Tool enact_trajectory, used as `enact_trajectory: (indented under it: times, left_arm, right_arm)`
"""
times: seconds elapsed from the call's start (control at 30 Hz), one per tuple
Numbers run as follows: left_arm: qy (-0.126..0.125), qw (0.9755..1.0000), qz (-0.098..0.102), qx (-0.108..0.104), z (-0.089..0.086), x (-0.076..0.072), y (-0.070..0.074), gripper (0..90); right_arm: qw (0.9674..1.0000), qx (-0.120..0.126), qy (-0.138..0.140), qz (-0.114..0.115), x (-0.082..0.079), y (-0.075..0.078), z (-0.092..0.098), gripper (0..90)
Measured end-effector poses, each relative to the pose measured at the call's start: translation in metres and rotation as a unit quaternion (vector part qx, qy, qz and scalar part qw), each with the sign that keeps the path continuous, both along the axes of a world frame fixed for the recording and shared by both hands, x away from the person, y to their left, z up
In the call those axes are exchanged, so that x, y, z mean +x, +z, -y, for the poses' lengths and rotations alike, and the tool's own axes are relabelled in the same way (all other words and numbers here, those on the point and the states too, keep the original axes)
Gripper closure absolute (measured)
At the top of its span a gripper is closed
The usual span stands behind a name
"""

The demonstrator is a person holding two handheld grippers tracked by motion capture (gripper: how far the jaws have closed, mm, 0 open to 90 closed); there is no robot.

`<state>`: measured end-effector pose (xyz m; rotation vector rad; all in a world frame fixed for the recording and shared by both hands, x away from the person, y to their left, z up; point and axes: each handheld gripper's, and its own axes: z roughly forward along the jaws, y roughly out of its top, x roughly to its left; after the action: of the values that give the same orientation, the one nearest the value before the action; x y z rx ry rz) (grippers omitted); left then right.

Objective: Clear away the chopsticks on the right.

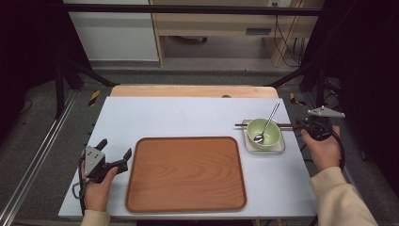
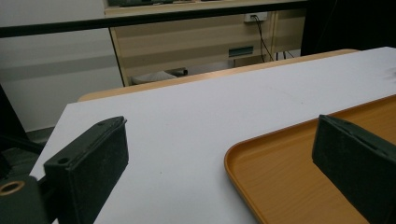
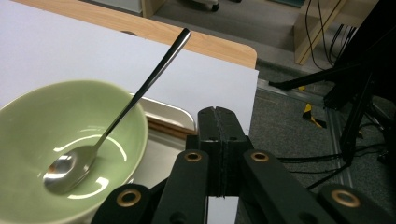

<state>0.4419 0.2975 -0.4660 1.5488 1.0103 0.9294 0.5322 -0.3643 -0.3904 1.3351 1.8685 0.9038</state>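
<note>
Pressed together on nothing, the right gripper (image 3: 218,122) sits at the bowl's (image 1: 264,132) three o'clock. Inside the bowl leans a spoon (image 1: 266,125), handle toward one o'clock; chopsticks (image 1: 241,125) behind are partly hidden. Left gripper (image 1: 114,153) is spread wide at the tray's (image 1: 186,207) nine o'clock. No writing is readable.

Item count on the surface (image 1: 188,115):

- Tray (image 1: 186,173): one, brown, wood-toned.
- Bowl (image 1: 264,132): one, green.
- Spoon (image 1: 266,123): one, metal, resting in the bowl.
- Dish (image 1: 281,147): one, small, square and pale, under the bowl.
- Chopsticks (image 1: 285,125): dark sticks behind the bowl; their number cannot be told.
- Grippers: two, the left gripper (image 1: 114,152) and the right gripper (image 1: 301,126), each with two fingers.
- Hands: two, one per gripper.
</note>
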Motion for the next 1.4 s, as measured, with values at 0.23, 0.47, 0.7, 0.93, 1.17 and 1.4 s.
enact_trajectory:
  times: [0.23, 0.47, 0.7, 0.93, 1.17, 1.4]
  left_arm:
    - [-0.009, 0.9999, 0.000, 0.010, 0.007, 0.005, -0.001, 3.4]
    - [-0.013, 0.9995, 0.004, 0.029, 0.011, 0.000, 0.000, 3.4]
    - [-0.013, 0.9995, 0.004, 0.027, 0.006, -0.005, -0.001, 3.4]
    - [-0.013, 0.9995, 0.005, 0.029, 0.006, -0.011, -0.001, 3.4]
    - [-0.015, 0.9993, 0.001, 0.034, 0.008, -0.010, -0.002, 3.4]
    - [-0.019, 0.9991, 0.001, 0.039, 0.010, -0.011, -0.002, 3.4]
  right_arm:
    - [0.9997, 0.001, -0.018, -0.015, 0.038, -0.009, 0.011, 90.0]
    - [0.9989, 0.007, -0.025, -0.038, 0.044, -0.026, 0.011, 90.0]
    - [0.9980, -0.009, -0.023, -0.058, 0.056, -0.037, 0.005, 90.0]
    - [0.9965, -0.021, -0.029, -0.075, 0.075, -0.058, 0.004, 90.0]
    - [0.9966, -0.012, -0.035, -0.074, 0.085, -0.070, 0.007, 90.0]
    - [0.9964, -0.016, -0.030, -0.078, 0.087, -0.073, 0.006, 90.0]
